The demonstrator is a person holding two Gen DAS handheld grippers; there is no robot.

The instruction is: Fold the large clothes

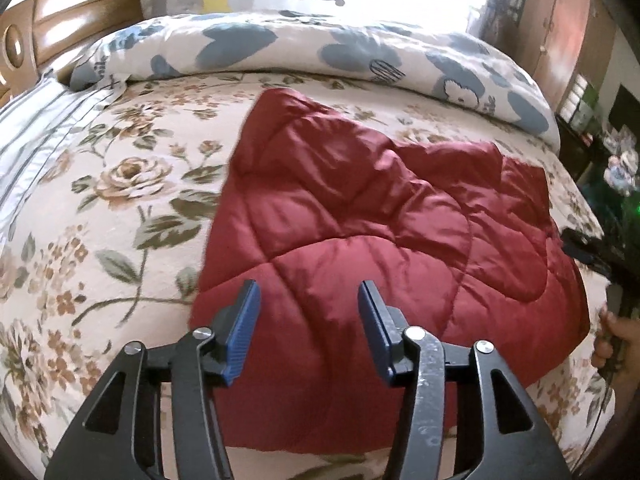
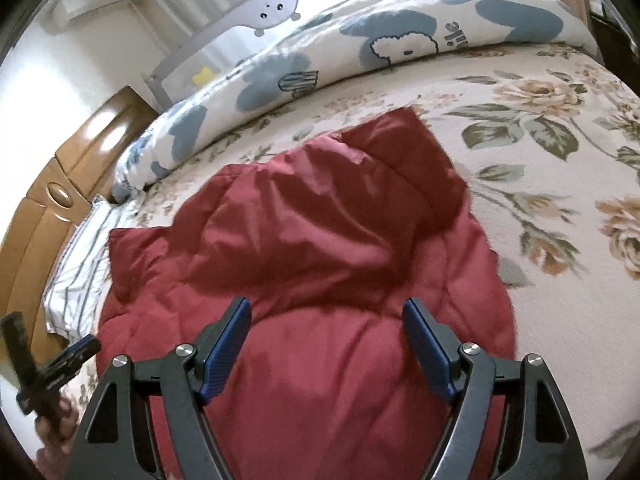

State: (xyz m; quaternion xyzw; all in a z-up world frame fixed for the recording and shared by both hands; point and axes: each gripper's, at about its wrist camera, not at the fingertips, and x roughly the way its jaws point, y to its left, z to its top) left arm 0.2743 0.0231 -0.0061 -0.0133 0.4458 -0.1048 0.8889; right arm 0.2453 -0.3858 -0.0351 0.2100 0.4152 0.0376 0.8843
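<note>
A dark red quilted garment [image 1: 360, 216] lies partly folded on the flowered bedspread [image 1: 120, 184]. My left gripper [image 1: 308, 300] hovers above its near edge, jaws apart, nothing between the blue pads. In the right wrist view the same red garment [image 2: 320, 260] fills the middle, and my right gripper [image 2: 328, 316] stands wide open above it, pads touching nothing. The left gripper [image 2: 76, 354] shows at the lower left edge there, held by a hand. A hand [image 1: 612, 340] with the other gripper shows at the right edge of the left wrist view.
A rolled white duvet with blue flowers [image 1: 320, 52] lies along the far side of the bed. A striped pillow [image 1: 36, 136] sits at the left by the wooden headboard [image 1: 60, 24]. A grey bed rail [image 2: 240, 28] stands behind. Dark furniture [image 1: 600, 152] borders the right side.
</note>
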